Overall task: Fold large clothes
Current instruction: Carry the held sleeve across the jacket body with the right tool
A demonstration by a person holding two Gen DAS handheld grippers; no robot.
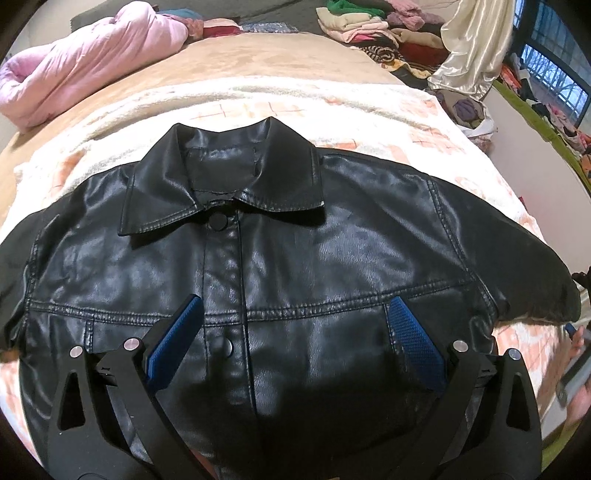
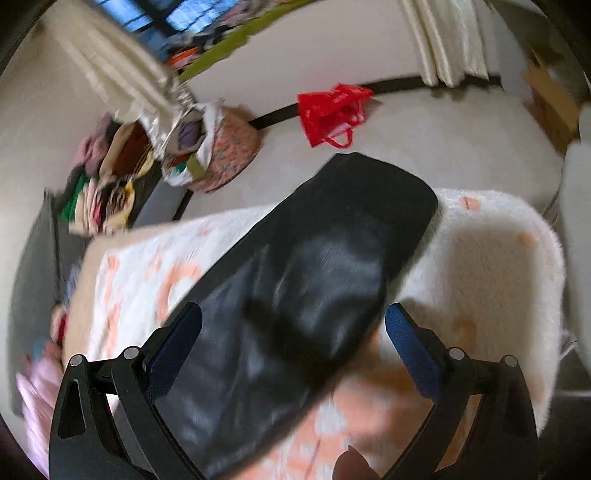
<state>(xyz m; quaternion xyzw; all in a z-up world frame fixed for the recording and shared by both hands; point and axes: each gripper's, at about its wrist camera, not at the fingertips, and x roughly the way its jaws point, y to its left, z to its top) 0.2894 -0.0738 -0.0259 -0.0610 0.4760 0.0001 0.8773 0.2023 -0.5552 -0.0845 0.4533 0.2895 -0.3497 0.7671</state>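
My left gripper (image 1: 295,332) is spread wide above the jacket's (image 1: 280,258) front, its blue pads (image 1: 173,339) either side of the buttoned placket and gripping nothing. The jacket lies flat, face up, collar (image 1: 225,181) away from me, on a white-and-orange blanket (image 1: 369,110) over the bed. My right gripper (image 2: 293,336) is likewise wide and empty, over the sleeve (image 2: 325,266), which runs out toward the blanket's far edge; this view is blurred. Beyond: a pink quilt (image 1: 85,62), piled clothes (image 1: 369,26), a red bag (image 2: 332,110) on the floor.
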